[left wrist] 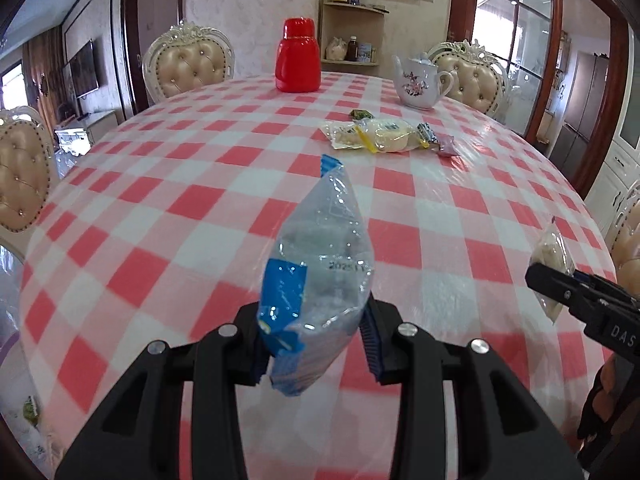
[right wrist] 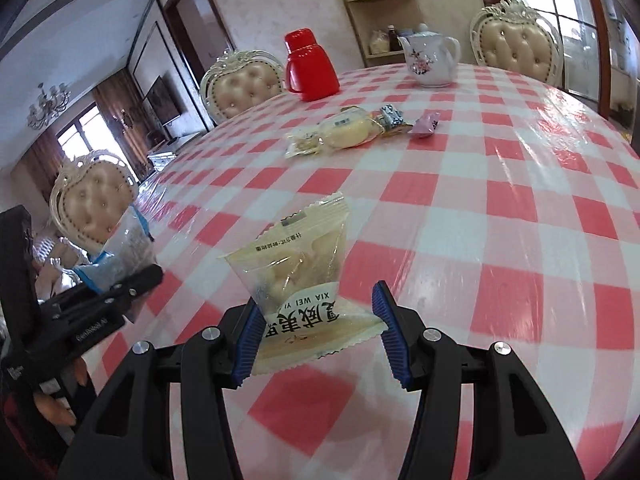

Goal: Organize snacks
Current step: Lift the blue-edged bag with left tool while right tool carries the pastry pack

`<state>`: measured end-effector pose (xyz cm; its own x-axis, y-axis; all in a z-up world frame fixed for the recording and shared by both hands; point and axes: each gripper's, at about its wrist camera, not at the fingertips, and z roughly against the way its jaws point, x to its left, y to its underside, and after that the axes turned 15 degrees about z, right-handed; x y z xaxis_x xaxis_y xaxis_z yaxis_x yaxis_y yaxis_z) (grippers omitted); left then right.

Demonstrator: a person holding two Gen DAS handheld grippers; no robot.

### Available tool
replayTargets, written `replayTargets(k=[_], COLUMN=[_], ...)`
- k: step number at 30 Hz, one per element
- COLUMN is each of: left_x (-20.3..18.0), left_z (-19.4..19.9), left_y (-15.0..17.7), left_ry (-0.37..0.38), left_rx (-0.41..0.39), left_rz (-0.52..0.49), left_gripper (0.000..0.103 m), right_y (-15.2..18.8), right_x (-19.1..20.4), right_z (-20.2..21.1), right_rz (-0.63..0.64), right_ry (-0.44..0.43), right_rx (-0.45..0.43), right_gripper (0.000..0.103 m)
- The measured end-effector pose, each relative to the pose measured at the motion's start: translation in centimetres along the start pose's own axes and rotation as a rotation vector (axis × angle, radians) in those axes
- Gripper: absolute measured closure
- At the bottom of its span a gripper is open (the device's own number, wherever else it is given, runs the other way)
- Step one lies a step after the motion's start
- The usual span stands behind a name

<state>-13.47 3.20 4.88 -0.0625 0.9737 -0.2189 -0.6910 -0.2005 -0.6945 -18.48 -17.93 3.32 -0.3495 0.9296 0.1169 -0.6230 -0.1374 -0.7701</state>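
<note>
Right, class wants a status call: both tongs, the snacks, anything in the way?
Left tongs shut on blue packet. Right tongs holding cream packet. Snack pile ahead on table. Path clear.

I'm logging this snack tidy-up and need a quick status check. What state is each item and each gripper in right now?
left gripper: shut on the blue and clear packet.
blue and clear packet: held off the table, sealed.
right gripper: shut on the cream snack packet.
cream snack packet: held up, sealed.
snack pile: lying loose on the table.
red flask: upright, capped.
teapot: upright, lid on.
</note>
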Motion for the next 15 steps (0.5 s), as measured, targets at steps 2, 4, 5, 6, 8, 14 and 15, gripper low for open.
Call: replayTargets(k=[2, 4, 5, 6, 8, 14, 15], left_x=[0.6, 1.3, 1.6, 2.0, 2.7, 6.5, 6.9], left_z=[1.2, 2.6, 3.3, 4.1, 5.1, 7.7, 8.0], left_y=[0.5, 1.2, 1.4, 1.7, 2.1, 3.0, 3.1], left_ry=[0.002, 0.005, 0.009, 0.012, 0.015, -0.003, -0.005], left_rx=[-0.008, -0.023, -0.032, -0.04, -0.049, -0.056, -0.058], left_rz=[0.002, 0.004, 0.01, 0.014, 0.015, 0.052, 0.057], left_gripper=[0.066, 0.066, 0.066, 0.066, 0.065, 0.065, 0.066], right_y=[0.5, 0.8, 1.0, 1.1, 1.2, 0.4, 0.2], right_x=[0.3, 0.5, 0.7, 1.1, 1.9, 4.6, 5.1], right_z=[0.6, 0.8, 1.0, 1.4, 2.2, 5.0, 5.3], right_rz=[0.012, 0.007, 0.009, 0.017, 0.033, 0.079, 0.088], right_ry=[0.008, 0.005, 0.007, 0.013, 0.02, 0.039, 0.036], right_rx=[-0.003, -0.002, -0.003, -0.008, -0.025, -0.089, -0.096], right_gripper=[0.05, 0.05, 0.05, 0.05, 0.05, 0.05, 0.05])
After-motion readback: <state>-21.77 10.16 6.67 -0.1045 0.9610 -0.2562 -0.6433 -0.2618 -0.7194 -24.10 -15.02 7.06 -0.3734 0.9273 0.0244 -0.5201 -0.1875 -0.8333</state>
